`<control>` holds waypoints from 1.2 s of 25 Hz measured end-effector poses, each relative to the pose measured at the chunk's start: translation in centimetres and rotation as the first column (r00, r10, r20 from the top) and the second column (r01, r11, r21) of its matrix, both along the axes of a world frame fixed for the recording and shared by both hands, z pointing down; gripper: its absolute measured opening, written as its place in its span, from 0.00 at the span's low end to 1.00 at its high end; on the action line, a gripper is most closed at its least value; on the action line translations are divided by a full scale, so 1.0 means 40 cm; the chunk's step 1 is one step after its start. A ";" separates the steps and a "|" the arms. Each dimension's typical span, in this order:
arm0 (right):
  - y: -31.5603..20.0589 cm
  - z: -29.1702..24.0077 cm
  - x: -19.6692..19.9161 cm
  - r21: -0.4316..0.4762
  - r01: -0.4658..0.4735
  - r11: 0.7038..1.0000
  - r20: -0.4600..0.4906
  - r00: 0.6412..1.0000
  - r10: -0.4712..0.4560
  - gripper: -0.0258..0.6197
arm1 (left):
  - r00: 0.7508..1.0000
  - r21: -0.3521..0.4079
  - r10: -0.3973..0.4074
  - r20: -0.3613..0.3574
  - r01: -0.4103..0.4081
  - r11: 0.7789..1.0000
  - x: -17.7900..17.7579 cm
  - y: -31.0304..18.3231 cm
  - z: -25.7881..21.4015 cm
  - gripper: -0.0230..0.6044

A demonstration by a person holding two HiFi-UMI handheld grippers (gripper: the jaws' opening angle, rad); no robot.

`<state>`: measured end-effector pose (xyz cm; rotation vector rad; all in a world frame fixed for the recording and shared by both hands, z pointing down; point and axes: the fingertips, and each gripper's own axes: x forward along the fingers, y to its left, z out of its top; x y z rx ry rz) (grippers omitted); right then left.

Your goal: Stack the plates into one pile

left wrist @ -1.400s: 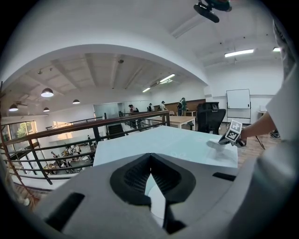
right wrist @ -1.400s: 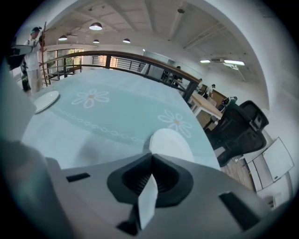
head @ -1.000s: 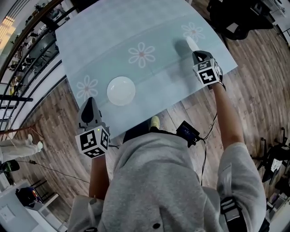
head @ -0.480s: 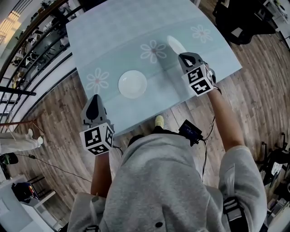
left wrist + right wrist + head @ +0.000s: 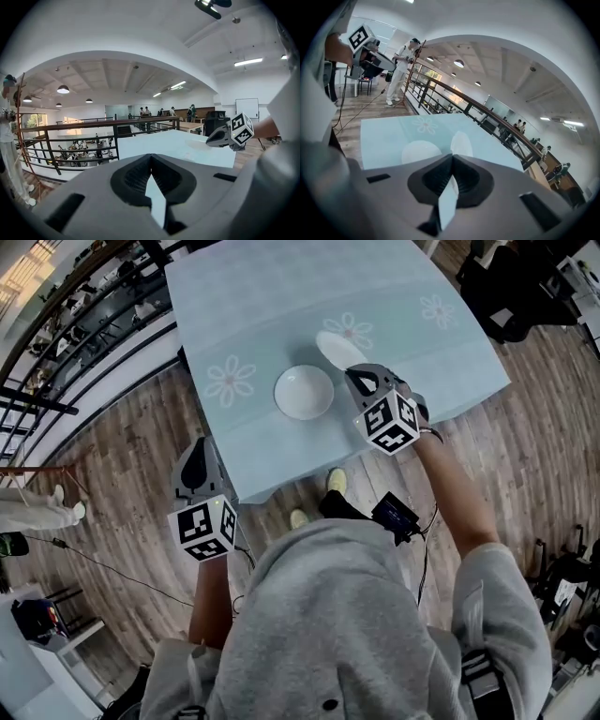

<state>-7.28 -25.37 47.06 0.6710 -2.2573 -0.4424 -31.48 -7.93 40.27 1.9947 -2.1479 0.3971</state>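
One white plate [image 5: 303, 392] lies flat on the pale blue flowered table [image 5: 272, 287], near its front edge. My right gripper [image 5: 354, 374] is shut on the rim of a second white plate [image 5: 337, 348], which it holds tilted just right of the flat one. In the right gripper view the held plate [image 5: 461, 142] sticks out past the right gripper [image 5: 451, 157], with the flat plate [image 5: 420, 152] to its left. My left gripper [image 5: 194, 448] hangs over the floor off the table's front left corner. The left gripper [image 5: 150, 159] is shut on nothing.
A dark railing [image 5: 84, 343] runs along the table's left side above a lower floor. A person in white [image 5: 37, 507] stands on the wooden floor at far left. Black chairs [image 5: 525, 287] stand at the back right. A cable [image 5: 103, 568] trails on the floor.
My right gripper has carried its plate left across the table, from near the far right flower to beside the flat plate. My left gripper now sits farther off the table's edge.
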 end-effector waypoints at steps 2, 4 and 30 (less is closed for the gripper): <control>0.030 0.004 -0.030 -0.001 0.019 1.000 -0.009 1.000 -0.019 0.08 | 1.000 -0.004 -0.005 -0.008 0.005 1.000 -0.014 0.029 0.004 0.07; 0.056 0.011 -0.051 -0.001 0.036 0.999 -0.023 0.999 -0.036 0.08 | 1.000 -0.009 -0.008 -0.014 0.008 1.000 -0.021 0.053 0.006 0.07; 0.200 0.284 -0.195 -0.065 0.204 0.977 -0.263 0.941 -0.214 0.08 | 0.995 -0.091 -0.097 0.000 0.097 0.991 -0.094 0.265 0.061 0.07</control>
